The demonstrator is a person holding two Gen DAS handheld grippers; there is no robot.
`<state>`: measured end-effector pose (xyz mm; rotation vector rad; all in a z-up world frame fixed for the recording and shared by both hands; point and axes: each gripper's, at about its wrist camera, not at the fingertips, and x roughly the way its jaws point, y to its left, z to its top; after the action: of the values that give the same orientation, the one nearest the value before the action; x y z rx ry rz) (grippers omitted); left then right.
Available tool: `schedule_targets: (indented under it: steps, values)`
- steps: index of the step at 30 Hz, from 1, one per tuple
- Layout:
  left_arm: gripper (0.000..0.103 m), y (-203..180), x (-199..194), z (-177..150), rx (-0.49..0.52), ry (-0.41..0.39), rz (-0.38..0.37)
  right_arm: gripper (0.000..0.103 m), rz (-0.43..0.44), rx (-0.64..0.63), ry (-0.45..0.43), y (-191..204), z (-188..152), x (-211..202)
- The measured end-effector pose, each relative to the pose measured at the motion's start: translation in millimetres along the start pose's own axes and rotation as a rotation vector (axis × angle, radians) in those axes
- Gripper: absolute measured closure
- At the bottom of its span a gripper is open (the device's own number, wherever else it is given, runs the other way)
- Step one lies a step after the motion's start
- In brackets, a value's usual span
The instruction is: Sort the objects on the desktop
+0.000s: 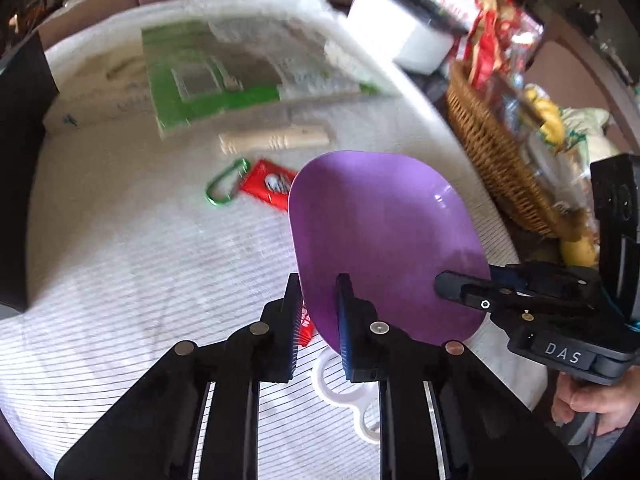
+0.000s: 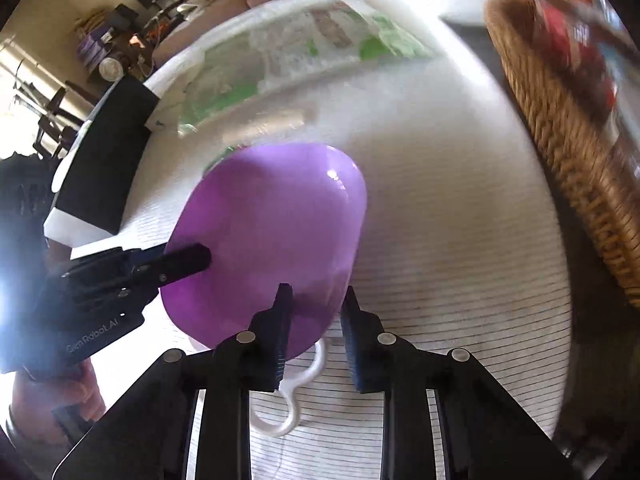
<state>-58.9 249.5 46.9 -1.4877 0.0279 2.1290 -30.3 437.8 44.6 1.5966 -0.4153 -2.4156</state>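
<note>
1. Purple bowl (image 1: 384, 240): tilted above the striped counter (image 1: 140, 280); judged light, rigid, slippery plastic.
2. Left gripper (image 1: 318, 312): jaws clamped on the near rim.
3. Right gripper (image 2: 314, 320): jaws straddle the adjacent rim; contact unclear.

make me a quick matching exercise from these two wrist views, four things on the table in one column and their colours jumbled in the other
Things:
1. bowl
2. carabiner
3. basket
4. snack packet beside the carabiner

Colours:
A. red
B. woven brown
C. purple
D. green

Pairs: 1-C, 2-D, 3-B, 4-A
</note>
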Motion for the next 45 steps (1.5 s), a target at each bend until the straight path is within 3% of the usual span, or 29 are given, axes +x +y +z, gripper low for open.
schedule_targets:
  steps: [4,9,13,18,24,29,35,38,41,45]
  values:
    - [0.088,14,-47,6,0.029,-0.059,-0.002,0.079,0.034,-0.031,-0.055,28,8,-25]
    - [0.088,69,-124,11,0.013,-0.141,0.032,0.078,0.083,-0.148,-0.092,102,34,-43]
    - [0.088,145,-184,7,-0.05,-0.18,0.093,0.077,0.14,-0.259,-0.095,186,61,-38]
    - [0.088,255,-228,-1,-0.128,-0.161,0.259,0.077,0.195,-0.394,-0.057,307,102,7]
    - [0.087,369,-221,-6,-0.215,-0.065,0.377,0.077,0.204,-0.473,0.086,424,132,106]
    - [0.087,416,-181,-1,-0.175,0.064,0.468,0.077,0.16,-0.456,0.21,462,145,179]
    - [0.083,435,-145,2,-0.165,0.14,0.485,0.076,0.038,-0.528,0.294,483,143,225]
    - [0.083,435,-143,-4,-0.153,0.147,0.485,0.075,0.017,-0.547,0.305,493,144,233]
    - [0.082,425,-144,-10,-0.109,0.173,0.507,0.065,0.001,-0.594,0.32,502,138,235]
    - [0.077,416,-145,-13,-0.091,0.175,0.552,0.063,-0.046,-0.648,0.318,505,131,235]
